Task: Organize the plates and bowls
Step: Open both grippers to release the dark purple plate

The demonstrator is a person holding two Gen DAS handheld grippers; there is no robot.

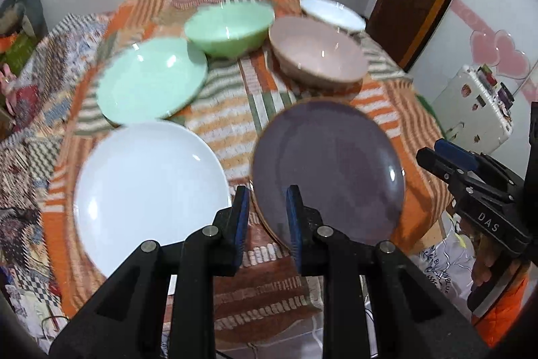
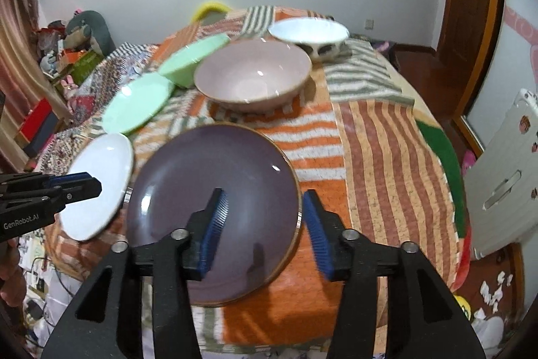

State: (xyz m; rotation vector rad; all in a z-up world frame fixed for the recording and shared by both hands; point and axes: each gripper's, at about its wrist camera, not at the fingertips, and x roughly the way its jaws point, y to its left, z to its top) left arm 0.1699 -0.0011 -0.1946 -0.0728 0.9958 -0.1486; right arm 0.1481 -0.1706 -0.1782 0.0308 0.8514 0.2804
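Purple plate is laid flat at the near edge of the cloth-covered surface, directly below and ahead of the right gripper. Its jaws are held open. One finger is seen over the plate's middle and the other just outside its right rim, so that rim falls within the gap. No pad is seen pressing on it, and nothing is gripped.

The plate is round, so no long axis is offered. Lying flat, it can only be taken at the rim, and the near-right rim is the part lined up with the right jaws.

Left gripper is held over the gap between the purple plate and the white plate, at the near-left edge. Its jaws are parted only narrowly, with nothing clamped between them. The purple plate's left rim is seen just by its right finger, but no contact can be made out.

The right hand is judged the nearer one for the purple plate, the left hand for the white plate.

Count – plates, three:
- purple, near edge
- white, near-left edge
- mint-green plate, left edge, just behind the white one

Count – bowls, three, in a row along the far side:
- green bowl, touching or just beside the mint-green plate
- pink bowl, middle, behind the purple plate
- white bowl with a dark-patterned outside, far-right edge

Nothing is stacked yet – all six pieces are laid singly, so the sorting is judged to be at an early stage.
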